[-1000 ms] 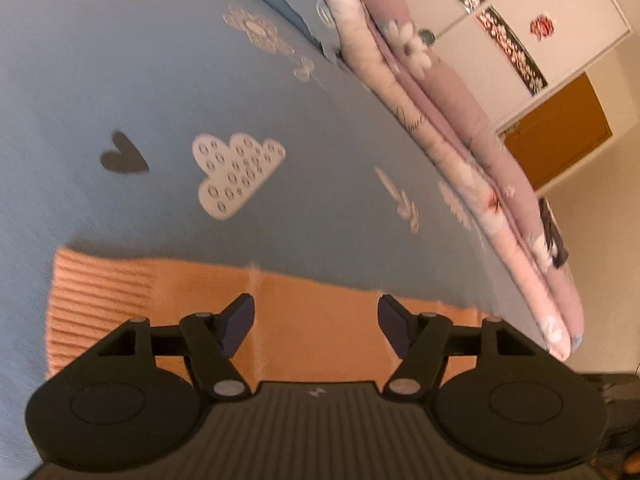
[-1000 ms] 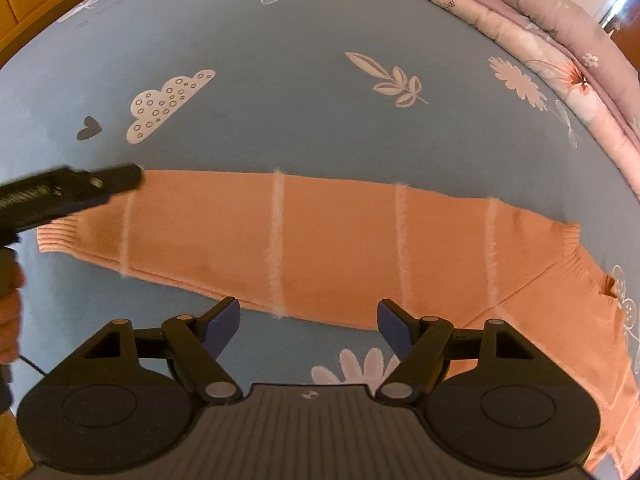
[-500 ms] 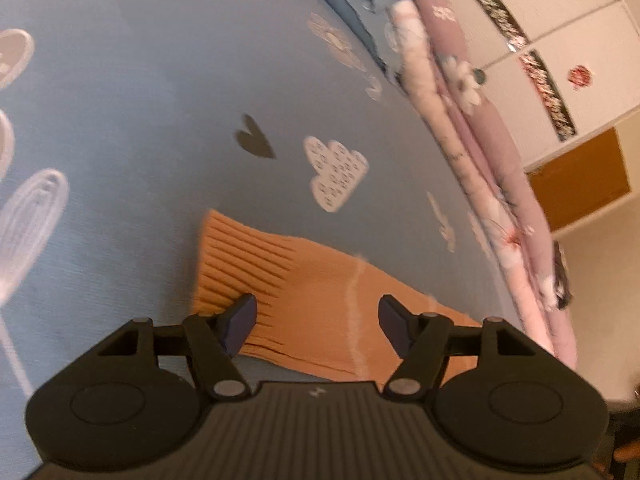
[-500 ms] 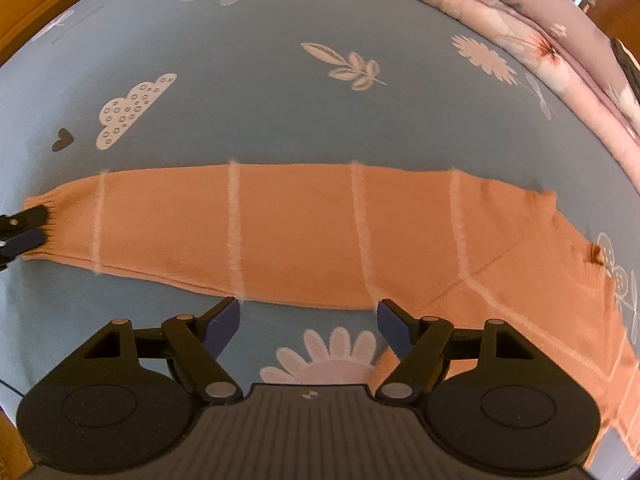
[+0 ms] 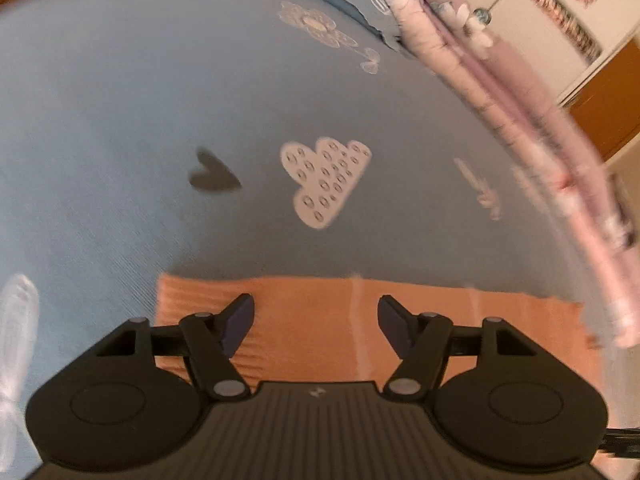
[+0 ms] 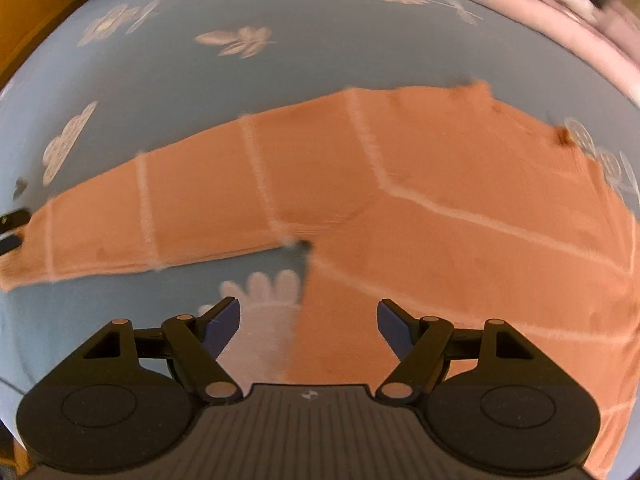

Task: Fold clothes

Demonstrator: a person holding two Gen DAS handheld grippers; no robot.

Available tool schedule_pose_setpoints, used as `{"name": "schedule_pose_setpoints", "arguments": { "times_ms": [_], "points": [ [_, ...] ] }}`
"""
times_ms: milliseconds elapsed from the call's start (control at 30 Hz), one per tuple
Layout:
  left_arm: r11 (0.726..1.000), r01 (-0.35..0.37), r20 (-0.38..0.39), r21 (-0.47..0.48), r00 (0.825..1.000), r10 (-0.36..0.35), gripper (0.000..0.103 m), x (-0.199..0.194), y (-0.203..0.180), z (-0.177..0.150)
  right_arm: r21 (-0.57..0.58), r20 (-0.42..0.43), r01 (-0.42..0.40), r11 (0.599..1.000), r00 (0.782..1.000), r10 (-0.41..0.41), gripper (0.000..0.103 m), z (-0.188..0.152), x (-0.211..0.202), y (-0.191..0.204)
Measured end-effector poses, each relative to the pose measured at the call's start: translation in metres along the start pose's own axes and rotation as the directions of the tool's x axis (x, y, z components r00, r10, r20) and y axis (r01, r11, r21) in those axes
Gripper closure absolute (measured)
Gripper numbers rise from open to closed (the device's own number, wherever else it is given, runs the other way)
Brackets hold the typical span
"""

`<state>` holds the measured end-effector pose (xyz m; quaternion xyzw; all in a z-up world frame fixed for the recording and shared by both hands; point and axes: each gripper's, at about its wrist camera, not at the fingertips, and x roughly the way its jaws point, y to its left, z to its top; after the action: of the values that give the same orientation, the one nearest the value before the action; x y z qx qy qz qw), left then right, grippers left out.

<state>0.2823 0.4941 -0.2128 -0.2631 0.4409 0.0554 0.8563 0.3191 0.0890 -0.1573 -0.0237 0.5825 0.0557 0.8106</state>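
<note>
Showing no readable writing, orange sweater (image 6: 420, 184) on bedsheet (image 6: 312, 52)

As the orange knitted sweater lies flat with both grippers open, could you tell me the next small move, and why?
Probably lower the left gripper and close it on the orange knitted sweater's ribbed cuff: the jaws hang open above it, and the sleeve lies stretched out, unfolded.

Blue patterned bedsheet (image 5: 120, 120), white wardrobe (image 5: 560, 12)

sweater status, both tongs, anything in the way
Left tongs open over the sleeve cuff. Right tongs open near the armpit. Sweater flat on bedsheet, unfolded. Nothing in the way.
</note>
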Motion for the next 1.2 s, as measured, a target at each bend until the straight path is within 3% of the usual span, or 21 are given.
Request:
{"name": "schedule_pose_setpoints", "arguments": {
  "times_ms": [67, 167, 333, 400, 433, 533, 567, 633, 667, 733, 800, 900, 1000, 1100, 1200],
  "points": [
    [0.996, 0.05, 0.01, 0.071, 0.999, -0.051, 0.034, -0.009, -0.031, 0.003, 0.058, 0.025, -0.026, 0.998, 0.999, 0.025, 0.023, -0.005, -0.002, -0.021],
    [0.966, 0.2, -0.025, 0.162, 0.98, -0.198, 0.032, -0.008, -0.094, 0.001, 0.124, 0.063, -0.068, 0.99, 0.996, 0.061, 0.023, -0.015, -0.004, -0.051],
    [0.845, 0.448, -0.103, 0.292, 0.893, -0.438, 0.031, 0.049, -0.219, -0.018, 0.16, 0.101, -0.107, 0.981, 0.991, 0.092, 0.023, -0.032, -0.019, -0.094],
    [0.802, 0.51, -0.129, 0.311, 0.859, -0.496, 0.031, 0.085, -0.264, -0.03, 0.165, 0.116, -0.103, 0.981, 0.99, 0.084, 0.023, -0.038, -0.025, -0.113],
    [0.792, 0.519, -0.138, 0.32, 0.853, -0.503, 0.031, 0.102, -0.281, -0.036, 0.168, 0.123, -0.098, 0.981, 0.989, 0.078, 0.023, -0.041, -0.027, -0.123],
    [0.798, 0.507, -0.149, 0.327, 0.861, -0.486, 0.031, 0.15, -0.312, -0.048, 0.185, 0.132, -0.066, 0.98, 0.99, 0.042, 0.023, -0.048, -0.028, -0.15],
    [0.809, 0.491, -0.159, 0.324, 0.871, -0.465, 0.031, 0.164, -0.313, -0.049, 0.197, 0.133, -0.058, 0.979, 0.991, 0.032, 0.023, -0.051, -0.028, -0.158],
    [0.84, 0.419, -0.139, 0.345, 0.908, -0.396, 0.032, 0.181, -0.307, -0.049, 0.229, 0.137, -0.048, 0.972, 0.99, 0.016, 0.023, -0.055, -0.027, -0.173],
    [0.848, 0.409, -0.13, 0.338, 0.912, -0.388, 0.035, 0.183, -0.3, -0.046, 0.247, 0.138, -0.044, 0.968, 0.99, 0.01, 0.023, -0.058, -0.027, -0.18],
    [0.857, 0.424, -0.127, 0.292, 0.906, -0.405, 0.035, 0.182, -0.286, -0.038, 0.285, 0.138, -0.036, 0.958, 0.99, -0.003, 0.023, -0.064, -0.026, -0.193],
    [0.878, 0.397, -0.135, 0.266, 0.918, -0.374, 0.036, 0.175, -0.28, -0.028, 0.311, 0.137, -0.035, 0.95, 0.99, -0.009, 0.023, -0.071, -0.025, -0.202],
    [0.885, 0.39, -0.134, 0.253, 0.92, -0.367, 0.032, 0.151, -0.276, -0.022, 0.329, 0.135, -0.031, 0.944, 0.991, -0.014, 0.023, -0.078, -0.024, -0.21],
    [0.855, 0.443, -0.151, 0.27, 0.896, -0.417, 0.027, 0.123, -0.282, -0.035, 0.337, 0.137, -0.037, 0.941, 0.99, -0.011, 0.023, -0.084, -0.027, -0.214],
    [0.813, 0.509, -0.224, 0.282, 0.859, -0.461, 0.027, 0.106, -0.293, -0.064, 0.337, 0.134, -0.036, 0.941, 0.991, -0.01, 0.023, -0.086, -0.026, -0.214],
    [0.787, 0.547, -0.275, 0.286, 0.834, -0.479, 0.027, 0.099, -0.295, -0.093, 0.348, 0.126, -0.036, 0.937, 0.992, -0.009, 0.023, -0.088, -0.024, -0.211]
  ]
}}
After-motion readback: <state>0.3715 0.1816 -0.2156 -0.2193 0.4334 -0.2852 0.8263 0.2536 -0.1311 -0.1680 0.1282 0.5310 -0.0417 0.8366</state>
